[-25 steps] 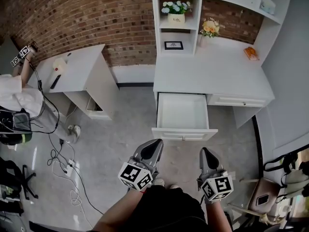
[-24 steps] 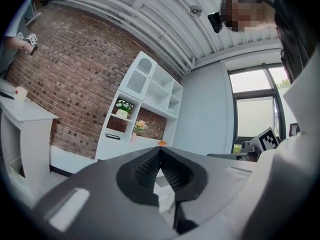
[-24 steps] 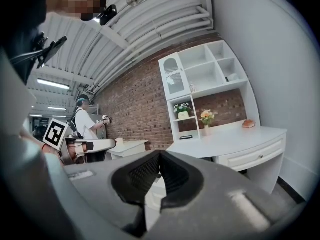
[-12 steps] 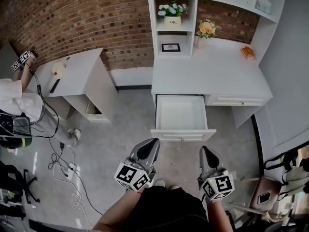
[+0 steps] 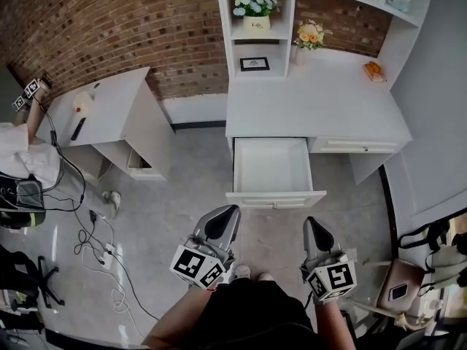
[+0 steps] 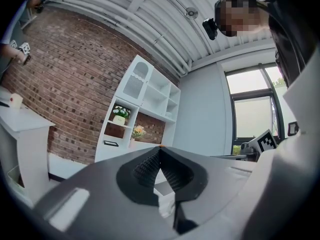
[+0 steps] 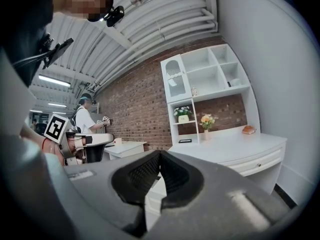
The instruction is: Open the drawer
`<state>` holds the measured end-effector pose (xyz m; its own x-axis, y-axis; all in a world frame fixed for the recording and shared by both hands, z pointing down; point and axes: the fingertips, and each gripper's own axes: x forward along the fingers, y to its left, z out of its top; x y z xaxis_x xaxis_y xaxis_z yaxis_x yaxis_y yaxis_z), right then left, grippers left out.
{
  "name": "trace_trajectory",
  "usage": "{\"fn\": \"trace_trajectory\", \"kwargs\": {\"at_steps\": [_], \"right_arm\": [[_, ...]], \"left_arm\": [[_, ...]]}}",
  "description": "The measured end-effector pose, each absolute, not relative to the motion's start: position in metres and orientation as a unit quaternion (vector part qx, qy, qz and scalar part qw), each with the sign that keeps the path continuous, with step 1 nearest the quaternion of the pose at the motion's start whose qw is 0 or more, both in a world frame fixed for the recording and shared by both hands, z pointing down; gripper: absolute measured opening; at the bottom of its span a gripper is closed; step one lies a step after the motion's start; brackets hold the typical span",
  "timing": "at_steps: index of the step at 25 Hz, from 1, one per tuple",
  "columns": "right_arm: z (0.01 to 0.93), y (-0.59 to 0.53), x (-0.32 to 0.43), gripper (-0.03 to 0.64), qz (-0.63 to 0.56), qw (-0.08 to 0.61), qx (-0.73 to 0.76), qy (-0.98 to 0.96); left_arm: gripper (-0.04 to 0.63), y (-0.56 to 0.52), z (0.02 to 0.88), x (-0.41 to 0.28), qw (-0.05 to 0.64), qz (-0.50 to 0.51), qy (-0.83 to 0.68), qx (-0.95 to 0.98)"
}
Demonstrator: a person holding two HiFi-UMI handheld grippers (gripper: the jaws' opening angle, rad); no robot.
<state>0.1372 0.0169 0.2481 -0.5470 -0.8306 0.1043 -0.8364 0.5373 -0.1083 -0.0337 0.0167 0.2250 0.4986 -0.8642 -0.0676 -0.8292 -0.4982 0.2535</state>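
While the white desk (image 5: pixel 314 108) fills the upper right of the head view, its left drawer (image 5: pixel 271 165) stands pulled out, bare inside; well apart from the drawer's front, close to the person's body, the left gripper (image 5: pixel 222 217) and right gripper (image 5: pixel 315 228) both have jaws pressed together, pinching nothing.

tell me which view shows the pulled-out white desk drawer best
The head view: it looks down into the pulled-out white desk drawer, showing its bare inside, side walls and front panel. Both gripper views look level across the room, and their closed jaws cover nearly all of it.
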Motion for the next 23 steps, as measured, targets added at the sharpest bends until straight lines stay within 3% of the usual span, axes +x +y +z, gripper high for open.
{"fn": "trace_trajectory", "kwargs": {"at_steps": [23], "right_arm": [[0.256, -0.014, 0.104, 0.002, 0.071, 0.022, 0.477, -0.876]], "left_arm": [[0.003, -0.02, 0.231, -0.061, 0.1, -0.09, -0.486, 0.863]]}}
